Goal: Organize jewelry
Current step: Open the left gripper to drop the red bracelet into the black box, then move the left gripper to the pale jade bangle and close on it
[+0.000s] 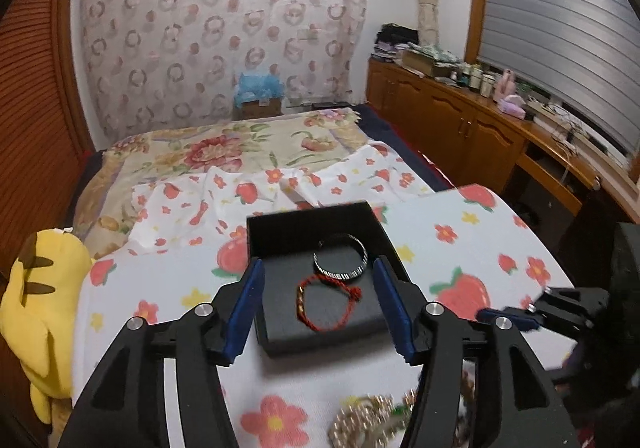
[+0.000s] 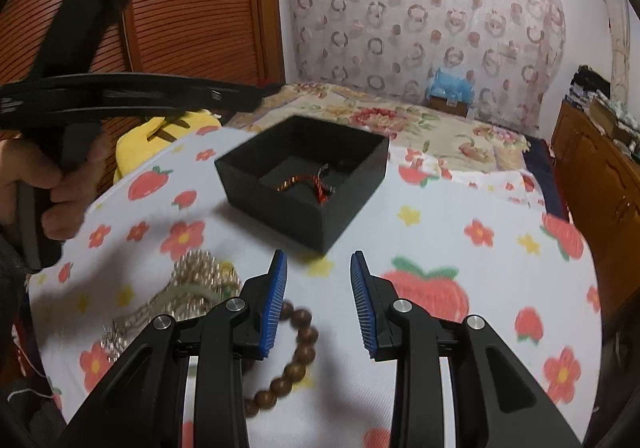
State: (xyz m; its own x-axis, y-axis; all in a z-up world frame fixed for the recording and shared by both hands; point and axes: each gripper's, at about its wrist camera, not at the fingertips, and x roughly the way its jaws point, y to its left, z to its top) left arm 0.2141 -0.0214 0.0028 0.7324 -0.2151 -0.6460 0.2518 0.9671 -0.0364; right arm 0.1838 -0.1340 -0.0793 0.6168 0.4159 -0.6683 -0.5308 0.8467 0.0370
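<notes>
A black open box (image 1: 304, 214) sits on the strawberry-print cloth (image 1: 448, 248). Inside lie a silver striped bangle (image 1: 344, 275) and a red cord bracelet (image 1: 322, 328). My left gripper (image 1: 317, 262) hangs open over the box, one blue finger on each side, and neither pad touches the jewelry. In the right wrist view the box (image 2: 288, 208) stands ahead of my right gripper (image 2: 318, 255), which is open and empty. A brown bead bracelet (image 2: 300, 348) lies under its left finger. Gold and pearl jewelry (image 2: 192, 280) is heaped to the left.
A person's hand (image 2: 32, 184) holds the left gripper's handle at the left edge. A yellow plush toy (image 1: 40, 312) lies off the cloth's left side. Behind is a floral bed (image 1: 224, 152), with a wooden cabinet (image 1: 460, 120) on the right. Gold jewelry (image 1: 368, 420) lies near me.
</notes>
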